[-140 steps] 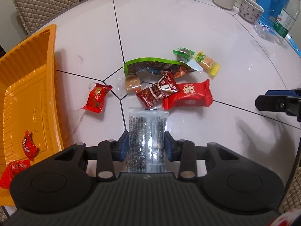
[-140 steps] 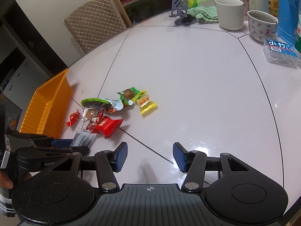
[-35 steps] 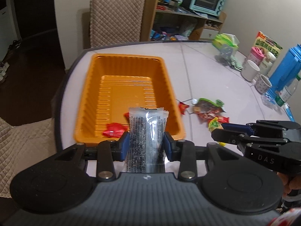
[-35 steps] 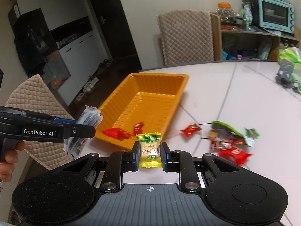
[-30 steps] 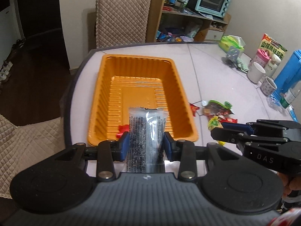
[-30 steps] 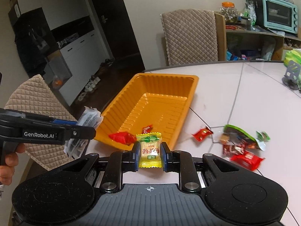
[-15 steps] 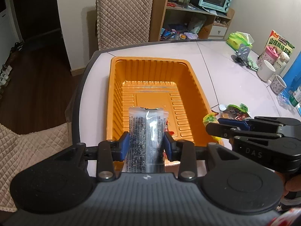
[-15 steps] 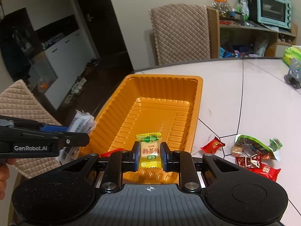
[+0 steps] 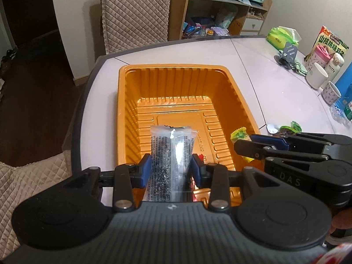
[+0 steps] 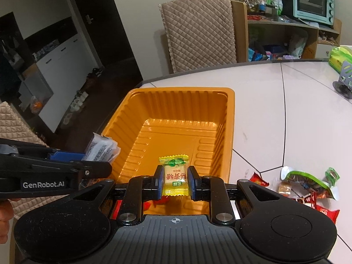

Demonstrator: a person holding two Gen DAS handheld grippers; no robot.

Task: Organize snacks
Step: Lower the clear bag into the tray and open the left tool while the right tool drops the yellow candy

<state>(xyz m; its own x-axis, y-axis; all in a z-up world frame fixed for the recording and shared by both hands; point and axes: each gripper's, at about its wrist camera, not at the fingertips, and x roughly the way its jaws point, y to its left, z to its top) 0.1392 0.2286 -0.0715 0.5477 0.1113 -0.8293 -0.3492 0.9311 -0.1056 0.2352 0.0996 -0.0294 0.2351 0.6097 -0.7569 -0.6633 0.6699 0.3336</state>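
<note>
My left tongs (image 9: 171, 171) are clamped on a clear packet of dark seeds (image 9: 170, 160), held upright over the near end of the orange tray (image 9: 176, 81). From the right wrist view the same packet (image 10: 102, 148) sticks out past the tray's left rim (image 10: 114, 121).

Tray contents: the far and middle floor is bare ribbed plastic. At the near end I see bits of red wrapper (image 9: 201, 157) beside and under the seed packet, mostly hidden by the tongs; I cannot count them. In the right view a red wrapper (image 10: 161, 200) peeks out below the right tongs.

My right tongs (image 10: 175, 181) are closed on a yellow candy with a green top (image 10: 175, 176), hanging over the tray's near right part. In the left view that candy (image 9: 239, 135) shows just ahead of the right tongs' tips, above the tray's right wall.

On the white bench (image 10: 275, 101), right of the tray: 1 small red candy (image 10: 258, 180) near the tray wall, then a loose heap with a torn green pouch (image 10: 308, 178) and more red packets (image 10: 325, 212).

Farther right on the bench: a white mug (image 9: 316, 78), a patterned cup (image 9: 331, 92), a green tissue pack (image 9: 281, 37).

Room: a quilted chair (image 10: 198, 30) behind the bench, a wooden shelf with a teal oven (image 10: 312, 0).
</note>
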